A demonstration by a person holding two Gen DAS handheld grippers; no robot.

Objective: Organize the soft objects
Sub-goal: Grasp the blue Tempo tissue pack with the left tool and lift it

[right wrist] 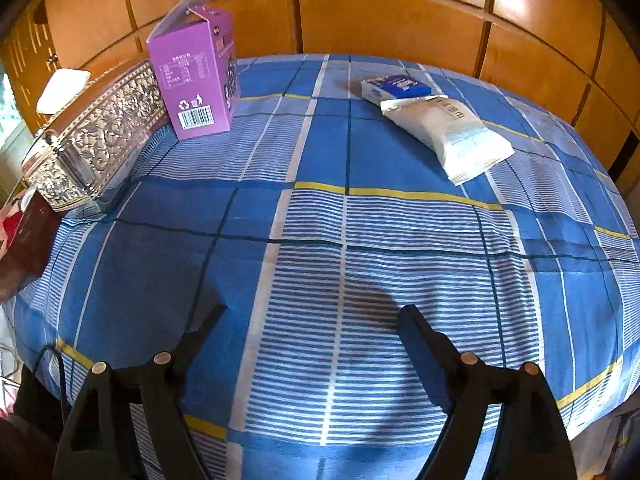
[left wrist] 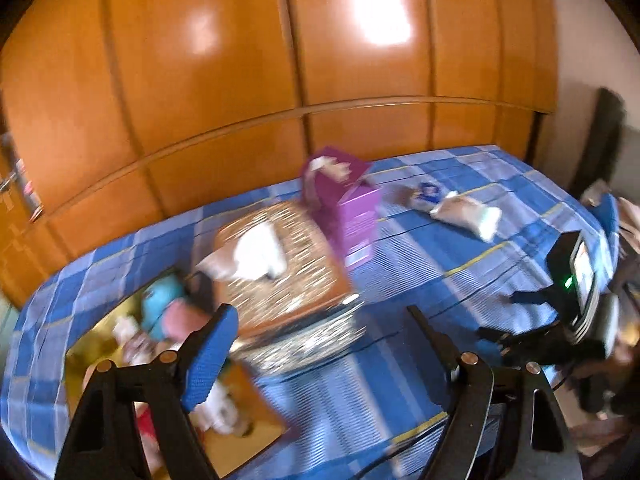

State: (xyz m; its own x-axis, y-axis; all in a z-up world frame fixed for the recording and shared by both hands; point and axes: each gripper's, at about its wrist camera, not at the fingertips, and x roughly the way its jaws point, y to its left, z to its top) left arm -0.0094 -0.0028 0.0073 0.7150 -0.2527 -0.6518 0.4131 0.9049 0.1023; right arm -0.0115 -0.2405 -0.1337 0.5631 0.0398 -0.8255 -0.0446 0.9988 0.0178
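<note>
Left wrist view is motion-blurred, box contents (left wrist: 160,320) unclear; both hand-held grippers (left wrist: 320,320) (right wrist: 312,316) spread, empty.

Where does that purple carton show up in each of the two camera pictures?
Left wrist view: the purple carton stands just above centre, blurred, behind the ornate silver box.
Right wrist view: the carton stands upper left, barcode facing the camera, at the far end of the same silver box.
Shared landmark: the white tissue pack lying to the carton's right.

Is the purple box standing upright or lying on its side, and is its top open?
The purple box stands upright on the blue checked cloth, its barcode low on the near face. Its top flap is raised, so it is open.
</note>
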